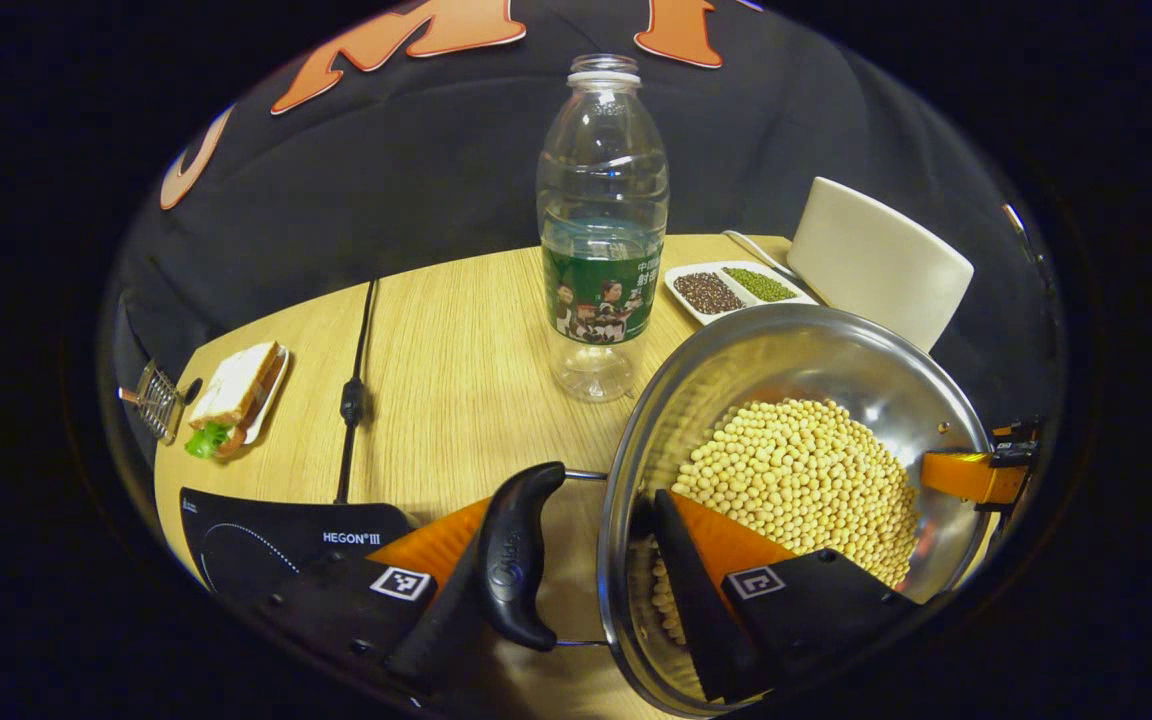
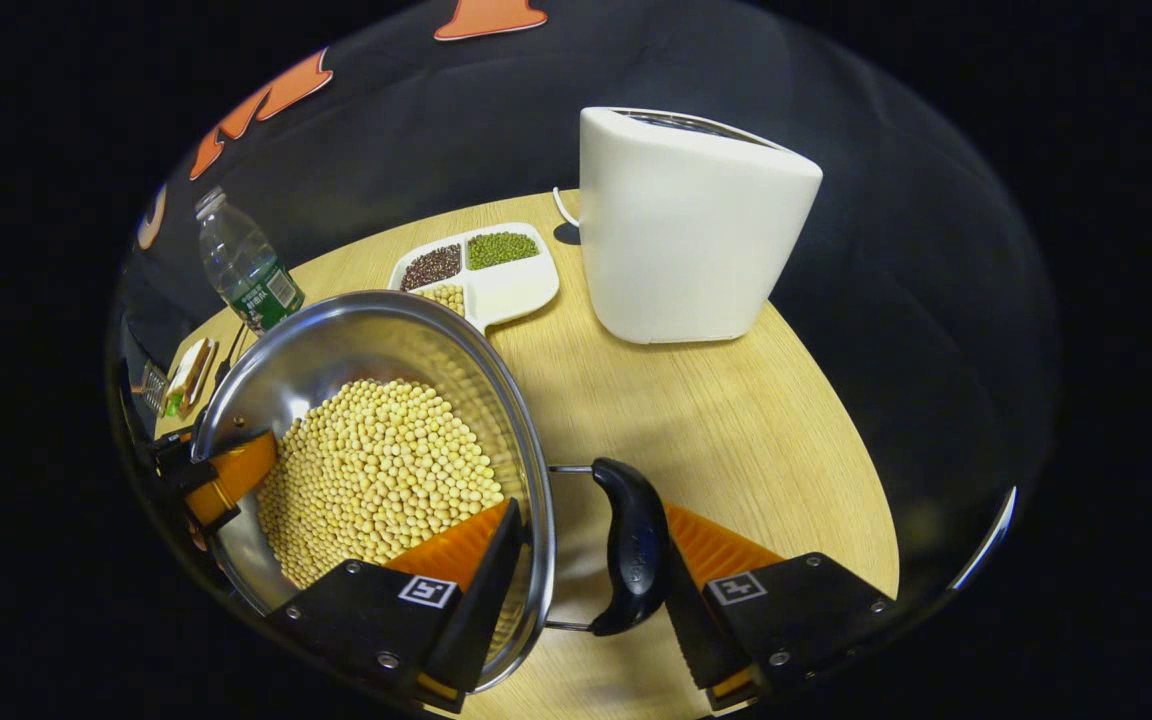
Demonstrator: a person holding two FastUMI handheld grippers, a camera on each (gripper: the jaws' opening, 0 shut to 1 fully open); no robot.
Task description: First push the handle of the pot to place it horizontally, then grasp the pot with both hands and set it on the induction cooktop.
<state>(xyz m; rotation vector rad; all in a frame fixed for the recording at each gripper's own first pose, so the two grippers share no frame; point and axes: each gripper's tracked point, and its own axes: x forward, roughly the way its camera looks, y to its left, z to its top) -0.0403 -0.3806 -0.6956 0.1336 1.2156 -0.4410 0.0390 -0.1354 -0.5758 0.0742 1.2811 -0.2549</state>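
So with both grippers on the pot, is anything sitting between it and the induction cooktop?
Nothing visible: the cooktop lies just past the handle of the pot, only bare table between; its cord runs off behind.

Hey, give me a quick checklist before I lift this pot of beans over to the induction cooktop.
1. Clamp of left tongs on left handle and pot wall: ok.
2. Clamp of right tongs on right handle and wall: ok.
3. Both handles horizontal: ok.
4. Target induction cooktop located beside the pot: ok.
5. Nearby bottle stands apart from the pot: ok.
6. Level pot, soybeans safe from spilling: cannot tell.
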